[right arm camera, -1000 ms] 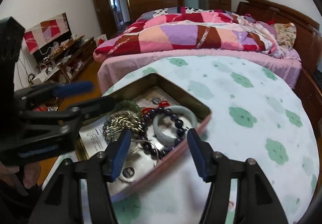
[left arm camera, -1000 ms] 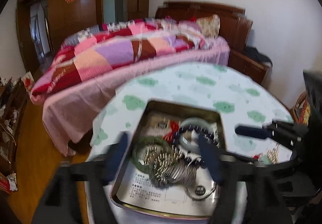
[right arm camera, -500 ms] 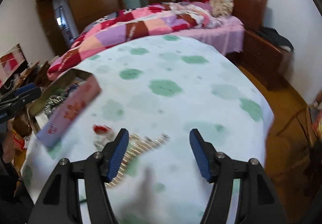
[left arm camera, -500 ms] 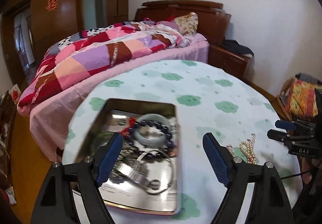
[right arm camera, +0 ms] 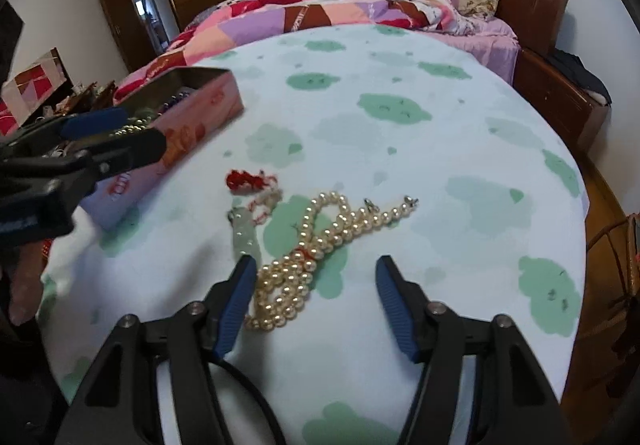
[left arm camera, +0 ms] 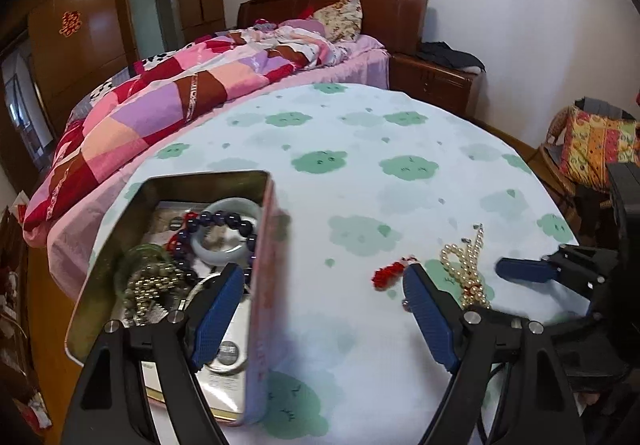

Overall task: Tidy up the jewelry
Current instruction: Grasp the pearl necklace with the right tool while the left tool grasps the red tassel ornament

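From the left wrist we see our left gripper (left arm camera: 324, 281) spread wide and empty above the table (left arm camera: 360, 133), the open tin (left arm camera: 260, 285) of bracelets at near left and the pearl necklace (left arm camera: 468, 269) lying at near right. From the right wrist, our right gripper (right arm camera: 316, 277), jaws apart after just closing a little, hovers empty over the pearl necklace (right arm camera: 312, 257); a red-corded pendant (right arm camera: 250, 221) lies just left, the tin (right arm camera: 180, 133) farther left.

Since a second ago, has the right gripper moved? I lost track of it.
Yes. The right gripper has swung off the tin towards the pearl necklace on the tablecloth; its jaws, just closing, hold nothing.
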Available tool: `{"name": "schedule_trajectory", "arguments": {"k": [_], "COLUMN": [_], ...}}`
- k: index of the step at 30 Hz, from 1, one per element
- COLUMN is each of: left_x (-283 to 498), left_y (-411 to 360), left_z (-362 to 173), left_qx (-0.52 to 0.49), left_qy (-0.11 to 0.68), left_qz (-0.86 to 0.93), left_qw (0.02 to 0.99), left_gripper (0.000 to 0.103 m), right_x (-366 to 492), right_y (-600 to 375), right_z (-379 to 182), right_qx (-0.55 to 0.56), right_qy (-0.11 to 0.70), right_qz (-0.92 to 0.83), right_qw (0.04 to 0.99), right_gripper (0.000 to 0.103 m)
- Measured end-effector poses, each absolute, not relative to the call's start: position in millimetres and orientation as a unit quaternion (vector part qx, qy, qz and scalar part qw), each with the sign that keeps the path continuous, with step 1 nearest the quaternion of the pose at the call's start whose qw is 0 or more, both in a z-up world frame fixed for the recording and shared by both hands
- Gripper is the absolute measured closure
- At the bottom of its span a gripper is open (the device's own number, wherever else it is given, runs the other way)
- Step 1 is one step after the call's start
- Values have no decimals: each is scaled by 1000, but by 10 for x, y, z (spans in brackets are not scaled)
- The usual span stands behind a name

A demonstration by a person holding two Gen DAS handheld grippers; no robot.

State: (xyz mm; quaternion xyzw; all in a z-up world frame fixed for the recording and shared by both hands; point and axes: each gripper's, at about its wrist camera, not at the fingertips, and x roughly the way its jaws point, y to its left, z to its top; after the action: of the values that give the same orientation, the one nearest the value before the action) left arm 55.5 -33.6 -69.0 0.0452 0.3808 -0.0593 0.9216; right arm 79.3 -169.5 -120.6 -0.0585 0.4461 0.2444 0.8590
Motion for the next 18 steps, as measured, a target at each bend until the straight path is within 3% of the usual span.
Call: {"name": "schedule_trajectory", "arguments": {"k": [2,3,14,18], "left_x": [564,569,789,922], "left_y": [-387,-421,-765,-787], "left_z": [-724,-745,-998,-1094], "left_qx": [51,52,61,50], "left_qy": [384,387,433,451], "left_qz": [-60,-64,-113,-116], "left_qw": [920,918,892,883], "left_gripper": [21,21,21,27], "right_x": [794,799,826,823], "right_y": [-1753,-1782,-1987,-1979], "right_z": [-1189,-1176,-1156,-1143], "right_qx": [-57,-60,-51,-51], "right_qy": [437,438,429,428], "right_qz": [244,240,221,222], "right_qw": [864,864,874,875], "right_gripper": [85,95,95,95]}}
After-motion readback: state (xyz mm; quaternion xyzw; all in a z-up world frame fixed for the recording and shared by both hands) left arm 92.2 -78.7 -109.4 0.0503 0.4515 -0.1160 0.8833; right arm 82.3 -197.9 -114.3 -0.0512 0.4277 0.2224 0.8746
